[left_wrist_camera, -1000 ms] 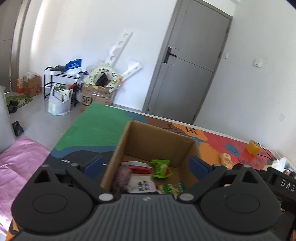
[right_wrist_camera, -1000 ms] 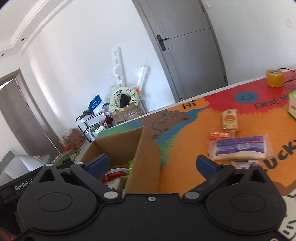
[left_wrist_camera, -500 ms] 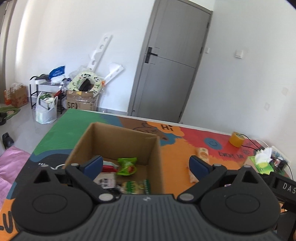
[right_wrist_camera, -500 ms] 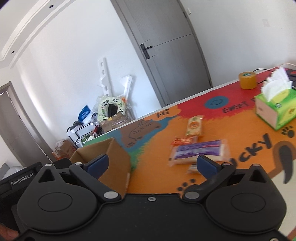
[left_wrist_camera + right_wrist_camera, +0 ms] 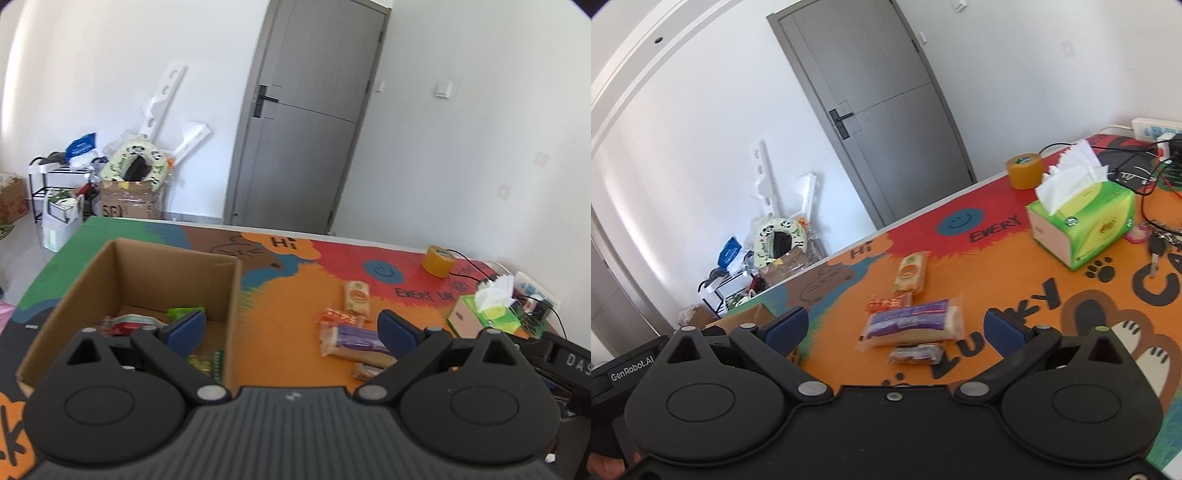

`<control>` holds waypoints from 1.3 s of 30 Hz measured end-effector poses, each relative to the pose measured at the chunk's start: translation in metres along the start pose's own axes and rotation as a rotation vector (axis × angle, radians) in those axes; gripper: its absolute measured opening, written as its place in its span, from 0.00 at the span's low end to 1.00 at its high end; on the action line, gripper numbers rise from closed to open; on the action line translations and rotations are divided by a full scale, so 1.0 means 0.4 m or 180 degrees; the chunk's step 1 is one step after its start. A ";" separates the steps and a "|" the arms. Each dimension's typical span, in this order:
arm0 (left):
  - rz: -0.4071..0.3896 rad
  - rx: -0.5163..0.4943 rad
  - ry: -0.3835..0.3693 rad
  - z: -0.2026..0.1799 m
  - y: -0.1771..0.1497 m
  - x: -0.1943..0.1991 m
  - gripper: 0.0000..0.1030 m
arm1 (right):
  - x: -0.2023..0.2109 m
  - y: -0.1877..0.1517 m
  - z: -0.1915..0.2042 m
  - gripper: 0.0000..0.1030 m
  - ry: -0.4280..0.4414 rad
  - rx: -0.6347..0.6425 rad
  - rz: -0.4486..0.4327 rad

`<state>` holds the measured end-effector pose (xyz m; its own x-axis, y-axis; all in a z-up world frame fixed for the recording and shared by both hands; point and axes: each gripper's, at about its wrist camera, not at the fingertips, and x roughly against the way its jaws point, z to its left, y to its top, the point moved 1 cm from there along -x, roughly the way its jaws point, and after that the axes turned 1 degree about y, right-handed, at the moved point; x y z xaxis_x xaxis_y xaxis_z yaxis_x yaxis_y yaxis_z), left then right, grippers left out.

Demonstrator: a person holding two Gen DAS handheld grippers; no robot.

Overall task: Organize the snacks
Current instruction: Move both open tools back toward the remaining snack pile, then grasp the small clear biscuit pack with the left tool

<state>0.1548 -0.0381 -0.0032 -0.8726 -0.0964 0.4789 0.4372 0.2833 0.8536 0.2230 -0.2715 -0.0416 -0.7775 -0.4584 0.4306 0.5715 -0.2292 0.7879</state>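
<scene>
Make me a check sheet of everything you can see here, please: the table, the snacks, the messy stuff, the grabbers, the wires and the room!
Surface: colourful cartoon mat covers the table.
Job's things: cardboard box open, several snacks inside; four loose on the mat: purple packet, red packet, tan packet, small dark packet.
Clutter: green tissue box, tape roll, keys.
Grippers: left gripper open, empty, above the box's right wall; right gripper open, empty, aimed at the purple packet.
Cables: black wires and a power strip at the table's far right.
Surroundings: grey door shut; boxes and bags piled by the wall.
</scene>
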 end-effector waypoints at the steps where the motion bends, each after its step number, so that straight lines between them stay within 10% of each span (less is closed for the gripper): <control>1: 0.0010 -0.0015 -0.0020 -0.007 -0.001 -0.004 0.96 | -0.001 0.001 -0.009 0.99 -0.0016 -0.0018 0.0000; 39: 0.0642 -0.0535 -0.0125 -0.238 -0.147 -0.303 0.95 | -0.088 -0.049 -0.261 0.83 -0.0277 -0.0379 0.0254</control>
<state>0.2555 -0.1338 -0.0918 -0.7706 -0.0161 0.6372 0.6302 0.1303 0.7654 0.2668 -0.3405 -0.1182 -0.7453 -0.4042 0.5303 0.6554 -0.2976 0.6942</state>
